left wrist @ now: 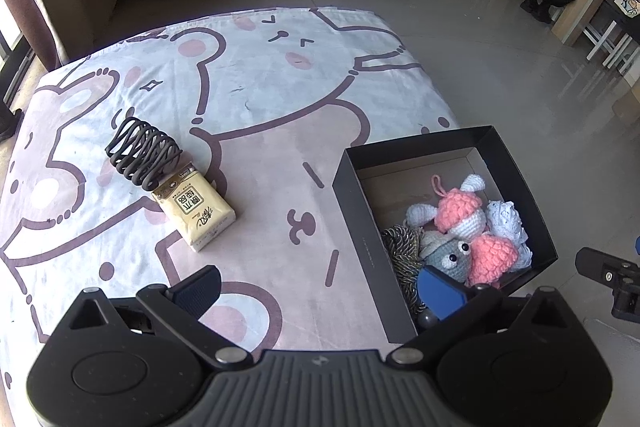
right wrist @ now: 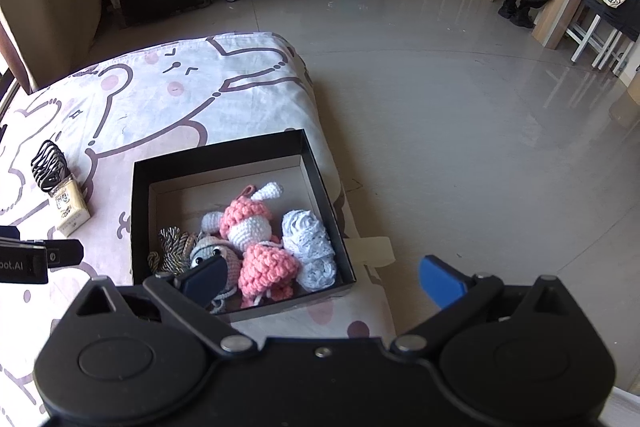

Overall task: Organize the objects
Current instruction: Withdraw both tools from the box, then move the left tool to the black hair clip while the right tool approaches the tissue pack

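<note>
Left wrist view first: your left gripper (left wrist: 320, 291) hangs with its jaws spread wide and nothing between them, one finger over the blanket (left wrist: 260, 75), the other over the near corner of the black box (left wrist: 376, 255). Two things are not yet put away. The tissue pack (left wrist: 194, 213) lies flat on the blanket, well left of the box, and the black hair claw (left wrist: 142, 157) rests touching the pack's far end. The pack should be light and soft, with a slick wrapper; I'd squeeze it across its narrow width near the middle so it doesn't slide out. The claw looks stiff but springy and full of gaps, so close on its body rather than on a single tooth. Your other gripper's tip shows at the right edge.

Right wrist view: your right gripper (right wrist: 322, 281) is also fully spread and empty, its dark finger over the box's near side and its blue one out past the right wall. Inside the box lie the pink crochet toys (right wrist: 256, 227), a grey knitted creature (right wrist: 218, 255), a white lace bundle (right wrist: 308, 239) and a coil of cord (right wrist: 174, 247), all crowded toward the near side. The far half of the box floor looks free for what's left.
</note>
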`<state>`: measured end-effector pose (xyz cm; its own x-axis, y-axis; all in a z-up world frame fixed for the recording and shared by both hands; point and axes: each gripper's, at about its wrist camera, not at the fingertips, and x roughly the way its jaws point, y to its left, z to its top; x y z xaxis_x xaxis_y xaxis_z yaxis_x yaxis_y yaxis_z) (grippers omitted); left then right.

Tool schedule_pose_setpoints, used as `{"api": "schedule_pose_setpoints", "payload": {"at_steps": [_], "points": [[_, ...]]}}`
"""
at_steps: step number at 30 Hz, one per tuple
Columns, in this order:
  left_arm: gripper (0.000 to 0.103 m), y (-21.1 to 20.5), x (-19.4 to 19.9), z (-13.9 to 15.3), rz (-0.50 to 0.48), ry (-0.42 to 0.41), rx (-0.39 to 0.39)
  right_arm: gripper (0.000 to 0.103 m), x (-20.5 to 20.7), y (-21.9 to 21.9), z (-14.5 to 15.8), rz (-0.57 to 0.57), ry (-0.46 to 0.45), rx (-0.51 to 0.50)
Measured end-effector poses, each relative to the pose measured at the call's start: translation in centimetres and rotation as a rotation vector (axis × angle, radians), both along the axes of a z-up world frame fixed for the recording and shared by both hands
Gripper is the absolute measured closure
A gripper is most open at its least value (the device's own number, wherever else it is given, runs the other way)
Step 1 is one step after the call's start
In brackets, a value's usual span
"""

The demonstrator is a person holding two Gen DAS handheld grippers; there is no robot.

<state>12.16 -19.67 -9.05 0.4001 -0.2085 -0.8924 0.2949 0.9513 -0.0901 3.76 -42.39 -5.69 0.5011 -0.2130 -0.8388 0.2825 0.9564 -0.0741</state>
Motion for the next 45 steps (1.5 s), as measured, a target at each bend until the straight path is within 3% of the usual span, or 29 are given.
{"api": "schedule_pose_setpoints", "payload": {"at_steps": [15,45], "points": [[0.0,1.6,1.0,-0.1,0.035,-0.002,-0.001,0.0,0.9,0.9,-0.1,0.007,0.0,-0.002],[0.0,13.8,6.4,1.1,0.336,-0.057,-0.015,0.0,10.3,11.6,0.5,0.195,-0.042,0.036]]}}
